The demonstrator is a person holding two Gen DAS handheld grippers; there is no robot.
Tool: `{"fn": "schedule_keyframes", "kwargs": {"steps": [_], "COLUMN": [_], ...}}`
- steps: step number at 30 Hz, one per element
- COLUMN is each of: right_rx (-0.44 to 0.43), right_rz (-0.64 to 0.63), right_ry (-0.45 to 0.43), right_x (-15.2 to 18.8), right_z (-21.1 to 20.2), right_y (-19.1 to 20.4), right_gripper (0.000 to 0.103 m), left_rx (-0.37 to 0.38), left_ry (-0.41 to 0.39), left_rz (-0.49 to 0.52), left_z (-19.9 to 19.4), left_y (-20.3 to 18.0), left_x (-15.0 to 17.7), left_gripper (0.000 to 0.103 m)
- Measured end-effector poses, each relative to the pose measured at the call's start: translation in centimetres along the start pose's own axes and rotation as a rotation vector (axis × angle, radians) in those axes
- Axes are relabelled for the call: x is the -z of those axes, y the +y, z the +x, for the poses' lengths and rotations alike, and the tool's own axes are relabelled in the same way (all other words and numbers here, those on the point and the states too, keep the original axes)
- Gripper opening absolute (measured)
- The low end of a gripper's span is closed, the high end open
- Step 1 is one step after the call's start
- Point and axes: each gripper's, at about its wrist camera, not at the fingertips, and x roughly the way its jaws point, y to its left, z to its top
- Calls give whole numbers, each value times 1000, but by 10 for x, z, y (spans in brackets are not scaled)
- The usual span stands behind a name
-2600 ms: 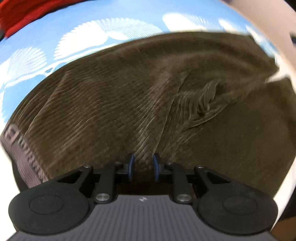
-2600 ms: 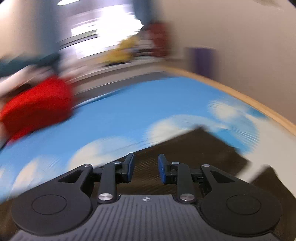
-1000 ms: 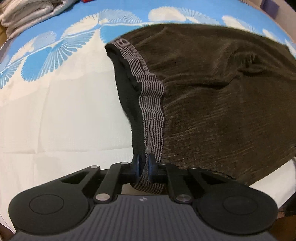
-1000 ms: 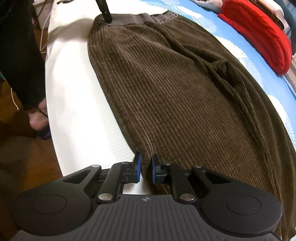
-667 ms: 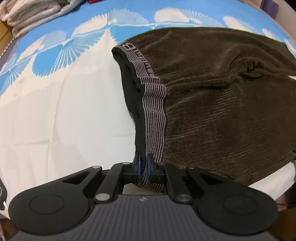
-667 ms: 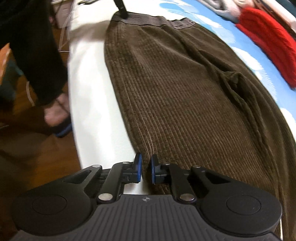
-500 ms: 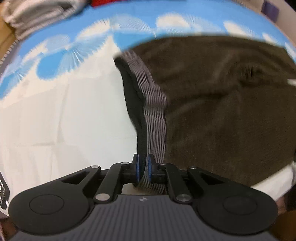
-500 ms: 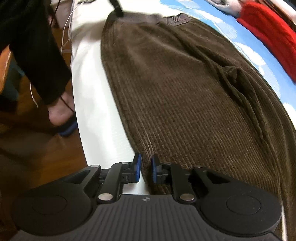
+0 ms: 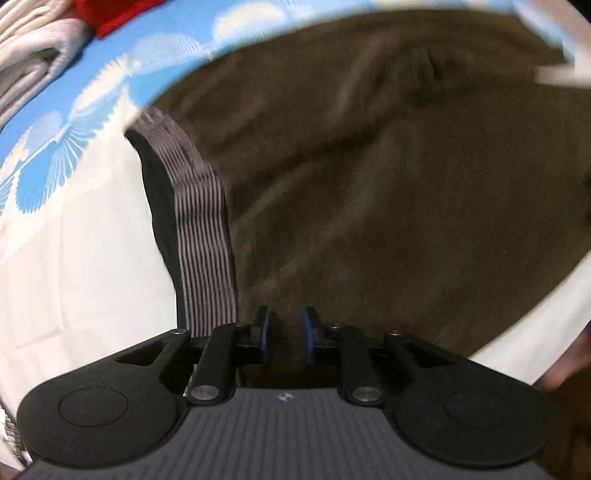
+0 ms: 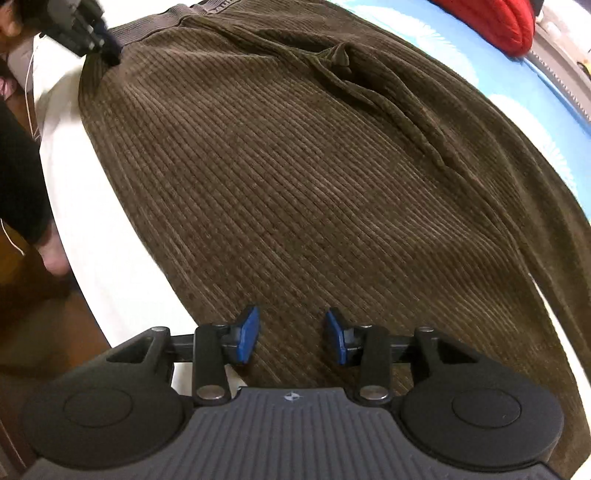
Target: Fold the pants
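Because the pants (image 10: 295, 166) are thick brown corduroy, they look soft and fairly heavy: likely to drape and sag from any single hold, grippy rather than slippery, and in no way fragile. They lie spread flat along the near edge of the bed (image 10: 85, 206), on its white and blue sheet, with a raised crease (image 10: 373, 92) running down the middle. The firmest places to take them are the striped elastic waistband (image 9: 201, 229) at one end and the hem at the other; a pinch in mid-cloth would probably only lift a tent of fabric.

The left hand-held gripper (image 9: 284, 338) sits just beside the waistband with its jaws spread and nothing between the blue pads (image 9: 264, 332). This view is smeared by motion, so whether the tips still touch the cloth is hard to tell. The right hand-held gripper (image 10: 291, 336) hovers low over the leg end of the pants, jaws wide apart and empty. A red garment (image 10: 495, 22) lies further back on the bed.

Half a second ago both hand-held grippers were closed: the left one pinched the waistband, which ran straight up between its pads, and the right one's jaws stood close together at the near edge of the leg. Now both have let go and opened, the waistband lies off to the left of the left jaws, and the pants rest on their own.
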Motion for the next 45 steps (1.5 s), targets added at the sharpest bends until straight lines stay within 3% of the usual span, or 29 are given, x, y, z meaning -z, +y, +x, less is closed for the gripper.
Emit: {"fn": "schedule_keyframes", "kwargs": {"steps": [2, 4, 6, 7, 8, 11, 13, 21, 26, 29, 32, 37, 40, 45], "right_rx": [-14, -18, 56, 114, 153, 187, 242, 374, 410, 424, 438, 457, 462, 483], "right_rz": [58, 121, 78, 48, 58, 250, 329, 412, 511, 532, 518, 479, 513, 573], "right_ry": [-46, -59, -28, -54, -102, -294, -395, -561, -552, -448, -471, -448, -470, -486], "right_x": [1, 2, 7, 6, 3, -5, -5, -6, 11, 6, 3, -8, -15, -18], "right_z": [-7, -9, -4, -7, -15, -58, -88, -160, -143, -122, -120, -113, -119, -121], "right_y": [-8, -17, -15, -13, -15, -40, -53, -85, -99, -102, -93, -89, -95, -108], "right_gripper": [42, 43, 40, 40, 40, 44, 55, 72, 74, 69, 70, 70, 70, 70], "left_rx": [63, 67, 29, 8, -5, 5, 4, -1, -14, -23, -58, -106, -139, -154], "left_ry": [-45, -2, 64, 52, 27, -41, -90, -147, -187, -222, -276, -388, -412, -432], "left_rz": [-40, -25, 25, 40, 39, -7, -18, -8, -35, -99, -165, -256, -299, -363], "left_z": [-7, 1, 14, 14, 11, -3, -12, -20, -27, -36, -47, -65, -67, -71], "left_y": [0, -9, -19, -24, -26, -25, -29, -44, -46, -41, -37, -31, -28, -22], "left_x": [-5, -5, -3, -3, -5, -12, -18, -34, -38, -46, -53, -66, -74, -89], "left_gripper": [26, 31, 31, 31, 31, 34, 41, 47, 52, 54, 66, 69, 80, 80]}}
